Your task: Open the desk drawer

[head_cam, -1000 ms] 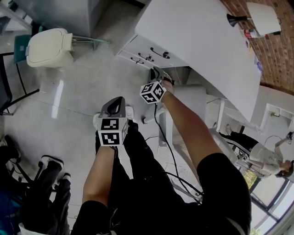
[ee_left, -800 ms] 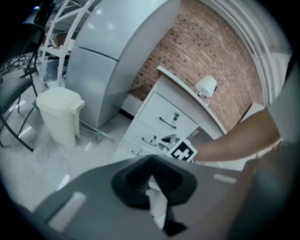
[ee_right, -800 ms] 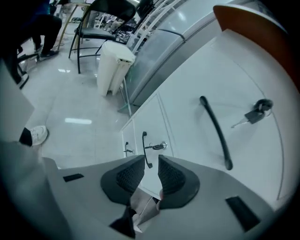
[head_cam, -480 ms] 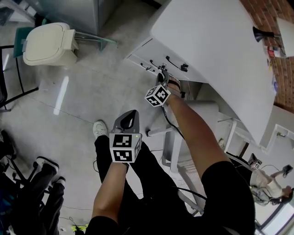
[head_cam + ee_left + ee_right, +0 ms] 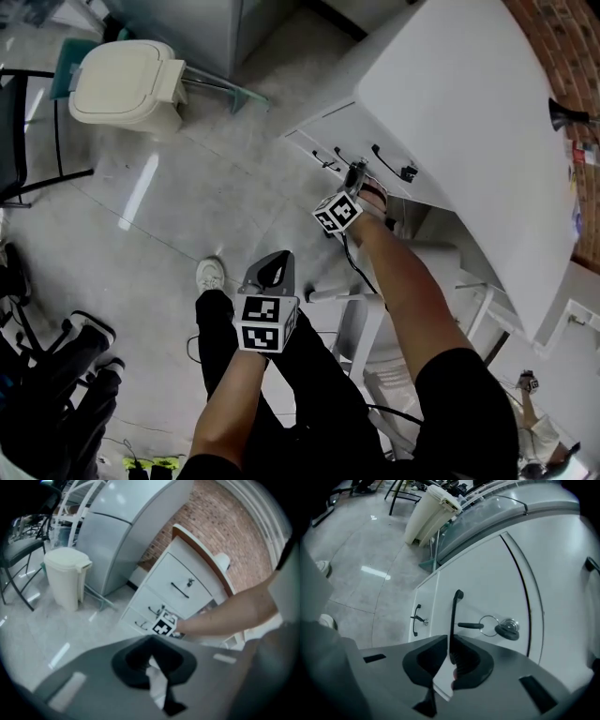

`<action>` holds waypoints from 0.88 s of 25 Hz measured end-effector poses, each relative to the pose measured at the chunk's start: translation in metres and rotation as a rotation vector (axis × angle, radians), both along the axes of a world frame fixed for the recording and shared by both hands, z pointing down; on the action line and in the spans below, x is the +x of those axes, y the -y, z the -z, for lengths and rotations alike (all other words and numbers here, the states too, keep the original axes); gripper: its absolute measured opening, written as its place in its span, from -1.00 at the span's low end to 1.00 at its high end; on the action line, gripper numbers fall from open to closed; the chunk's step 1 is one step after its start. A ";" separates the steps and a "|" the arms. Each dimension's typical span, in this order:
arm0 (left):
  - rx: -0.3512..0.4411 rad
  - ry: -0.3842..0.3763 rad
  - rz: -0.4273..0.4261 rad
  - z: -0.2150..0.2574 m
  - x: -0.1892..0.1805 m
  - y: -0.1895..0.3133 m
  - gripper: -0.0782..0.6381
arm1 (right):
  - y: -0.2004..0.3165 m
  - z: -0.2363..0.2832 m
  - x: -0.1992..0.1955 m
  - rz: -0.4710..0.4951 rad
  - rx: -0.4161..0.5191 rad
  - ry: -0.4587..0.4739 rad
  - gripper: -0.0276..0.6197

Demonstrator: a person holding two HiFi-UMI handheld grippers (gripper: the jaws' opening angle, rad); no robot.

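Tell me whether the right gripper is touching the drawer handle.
Touching. The right gripper has its jaws closed on the black drawer handle; the right gripper view shows the bar pinched between them, no gap.

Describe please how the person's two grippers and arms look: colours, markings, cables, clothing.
The left gripper and right gripper have grey bodies with dark recesses around the jaws. Each carries a white cube with black square markers. A thin black cable runs from the right gripper beside the arm. The person wears black short sleeves and black trousers.
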State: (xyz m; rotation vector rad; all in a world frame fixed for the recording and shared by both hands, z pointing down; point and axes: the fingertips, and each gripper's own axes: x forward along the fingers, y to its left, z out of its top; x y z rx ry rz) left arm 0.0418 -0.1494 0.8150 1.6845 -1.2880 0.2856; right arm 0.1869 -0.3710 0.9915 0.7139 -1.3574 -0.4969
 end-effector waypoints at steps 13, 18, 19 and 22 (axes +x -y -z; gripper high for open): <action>0.004 -0.020 -0.006 -0.002 0.012 -0.001 -0.78 | -0.003 0.001 -0.002 -0.043 -0.030 0.005 -0.89; -0.013 -0.022 0.005 -0.004 0.003 -0.008 -0.78 | -0.019 0.004 -0.005 -0.033 -0.014 -0.010 -0.89; -0.013 -0.023 0.006 -0.005 0.001 -0.009 -0.78 | -0.022 0.004 -0.005 -0.033 -0.007 -0.017 -0.89; -0.021 -0.025 0.011 -0.006 -0.005 -0.014 -0.78 | -0.032 0.005 -0.008 -0.041 0.006 -0.030 -0.89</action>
